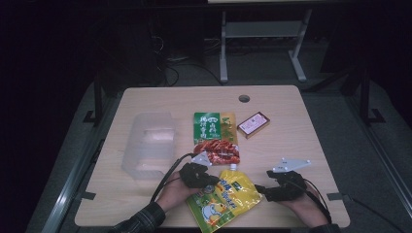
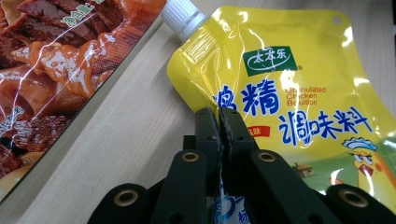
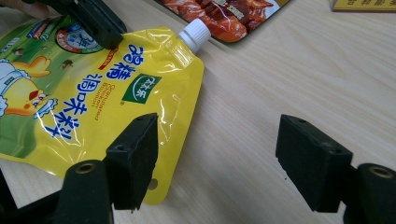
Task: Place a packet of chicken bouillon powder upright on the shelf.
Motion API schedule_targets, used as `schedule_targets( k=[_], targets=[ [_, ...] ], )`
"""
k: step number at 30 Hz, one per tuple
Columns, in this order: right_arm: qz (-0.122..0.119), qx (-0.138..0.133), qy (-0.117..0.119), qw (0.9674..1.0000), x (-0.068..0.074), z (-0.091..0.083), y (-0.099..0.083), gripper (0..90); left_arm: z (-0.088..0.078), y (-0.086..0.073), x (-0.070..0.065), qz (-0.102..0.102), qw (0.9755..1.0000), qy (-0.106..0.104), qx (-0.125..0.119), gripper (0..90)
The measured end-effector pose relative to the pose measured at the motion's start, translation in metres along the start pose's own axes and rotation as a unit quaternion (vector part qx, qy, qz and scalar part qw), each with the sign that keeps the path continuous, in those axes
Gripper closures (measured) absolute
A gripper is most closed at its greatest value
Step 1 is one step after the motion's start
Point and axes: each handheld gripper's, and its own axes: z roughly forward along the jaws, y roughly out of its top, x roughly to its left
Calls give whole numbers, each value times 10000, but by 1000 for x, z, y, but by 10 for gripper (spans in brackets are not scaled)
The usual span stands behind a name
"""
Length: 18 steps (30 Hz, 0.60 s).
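So the yellow pouch (image 1: 224,197) lies flat near the front edge of the table (image 1: 145,204), between the two hands. The left gripper (image 2: 218,122) is clamped tight on the pouch's edge, a little below the spout on its side; in the left gripper view the two jaws are squeezed together with just the thin film pinched between them. My guess is that edge gets picked because it's flat and thin, easy to bite without crushing the contents.

The right gripper (image 3: 219,149) is let go: jaws spread wide, nothing between them. One jaw overlaps the pouch's corner with the hang hole in the right gripper view, but I can't tell if it touches; the other hangs over bare wood. It looks like the pouch is now in the left hand's care alone.

Orientation: the white cap (image 1: 233,166) points away from the person, toward the red snack bag (image 1: 216,138), ending just short of it. The long axis runs from that cap diagonally back toward the person's left, printed face up.

The clear bin (image 1: 148,145) sits to the left, well apart, probably where the pouch goes.
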Motion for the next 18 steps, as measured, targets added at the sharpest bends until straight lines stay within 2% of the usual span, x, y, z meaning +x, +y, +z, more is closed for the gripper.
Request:
schedule_targets(
  k=[5,9,12,18],
  targets=[
    [20,-47,56,10000,0,0,1,281,-6,2,-2,28,9996,82,-281,896],
    [129,-173,217,9995,-1,-2,1,268,-18,4,0,-48,9984,155,-541,897],
    [117,-245,290,9992,0,-3,2,255,-27,7,0,-106,9968,176,-774,897],
    [180,-297,426,9985,2,-4,4,248,-42,11,-3,-13,9929,376,-1133,897]
  ],
)
